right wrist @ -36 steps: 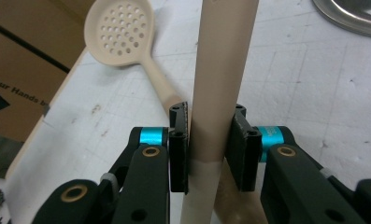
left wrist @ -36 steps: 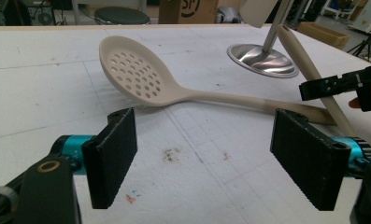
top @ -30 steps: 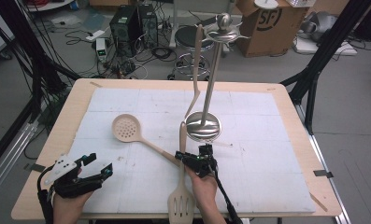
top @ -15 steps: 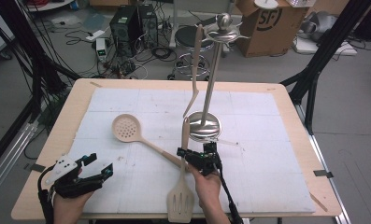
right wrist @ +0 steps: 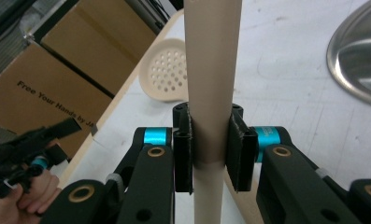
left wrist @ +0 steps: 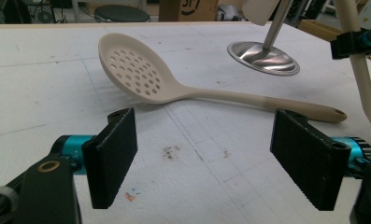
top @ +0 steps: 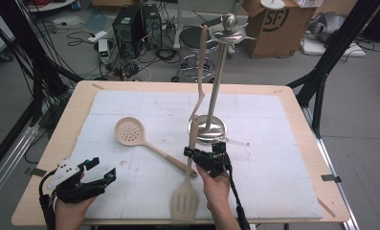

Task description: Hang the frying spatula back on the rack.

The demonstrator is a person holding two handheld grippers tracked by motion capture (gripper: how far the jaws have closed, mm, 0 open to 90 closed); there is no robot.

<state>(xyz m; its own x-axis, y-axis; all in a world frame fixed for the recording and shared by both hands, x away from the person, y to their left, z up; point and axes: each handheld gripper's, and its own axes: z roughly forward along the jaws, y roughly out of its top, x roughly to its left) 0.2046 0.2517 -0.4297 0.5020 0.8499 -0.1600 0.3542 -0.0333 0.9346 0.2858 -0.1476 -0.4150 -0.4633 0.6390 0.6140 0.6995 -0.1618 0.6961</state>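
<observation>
My right gripper [top: 193, 153] is shut on the handle of a beige slotted spatula [top: 185, 201], near the table's front edge. In the right gripper view the pads [right wrist: 185, 154] pinch that handle [right wrist: 212, 70] from both sides. The spatula hangs blade-down toward the person, its handle leaning up toward the metal utensil stand [top: 207, 129]. A beige skimmer spoon [top: 130, 132] lies flat on the white mat, left of the stand, its handle end close to the right gripper. My left gripper [top: 104, 166] rests at the front left, open and empty; its jaws [left wrist: 206, 158] stand wide, facing the skimmer [left wrist: 136, 74].
The stand's pole [top: 217, 81] rises from a round steel base [left wrist: 262, 57], and another beige utensil [top: 202, 72] hangs from its top. A white mat [top: 283, 158] covers the wooden table [top: 63, 129]. Cables, boxes and a stool sit on the floor beyond.
The right gripper has risen a little with the spatula, lifting its blade and tipping the handle more upright. The left gripper and the skimmer have stayed put.
</observation>
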